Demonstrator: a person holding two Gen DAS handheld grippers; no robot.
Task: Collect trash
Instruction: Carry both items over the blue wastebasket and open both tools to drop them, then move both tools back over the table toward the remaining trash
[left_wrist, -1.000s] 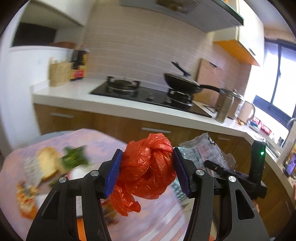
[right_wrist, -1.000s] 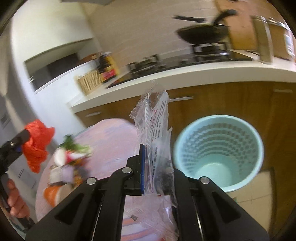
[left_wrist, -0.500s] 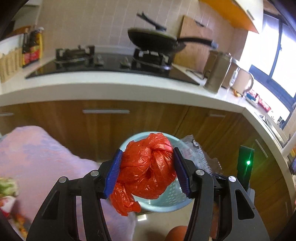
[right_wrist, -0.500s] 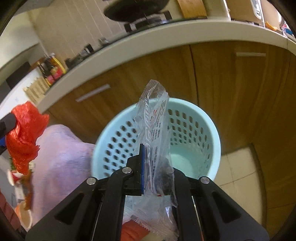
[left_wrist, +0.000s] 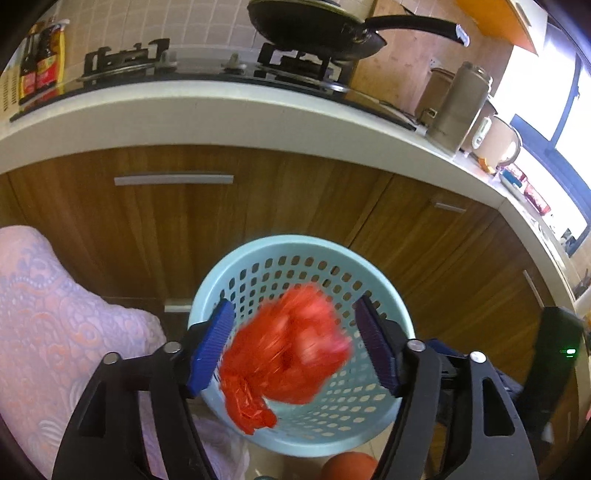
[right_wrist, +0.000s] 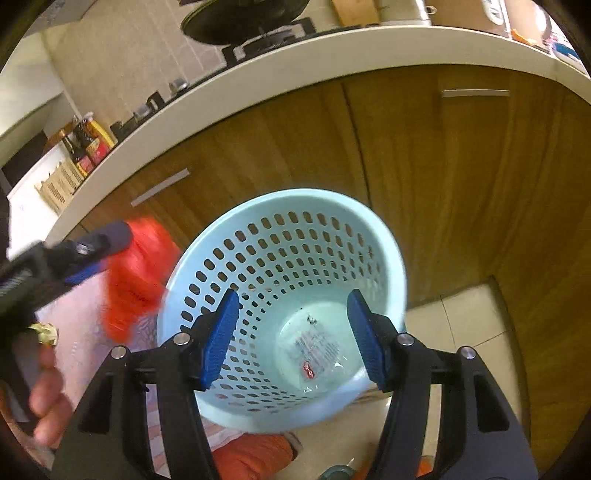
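Note:
A light blue perforated waste basket (left_wrist: 258, 254) stands on the floor below the cabinets; it also shows in the right wrist view (right_wrist: 391, 266). My left gripper (left_wrist: 297, 347) is open above it, and a blurred red plastic bag (left_wrist: 288, 354) is loose between its jaws, clear of both pads. The bag also shows in the right wrist view (right_wrist: 136, 273), beside the basket's left rim. My right gripper (right_wrist: 293, 339) is open and empty over the basket. A clear printed wrapper (right_wrist: 314, 347) lies on the basket's bottom.
Wooden cabinet doors (left_wrist: 295, 192) and a white counter (left_wrist: 229, 107) with a stove and black pan (left_wrist: 314, 33) stand behind the basket. A pink patterned tablecloth (left_wrist: 48, 314) hangs at the left. An orange thing (right_wrist: 255, 458) lies on the floor by the basket.
Both grippers swung from the table over the basket and opened. The clear wrapper dropped from the right gripper into the basket. The red bag has come free of the left jaws.

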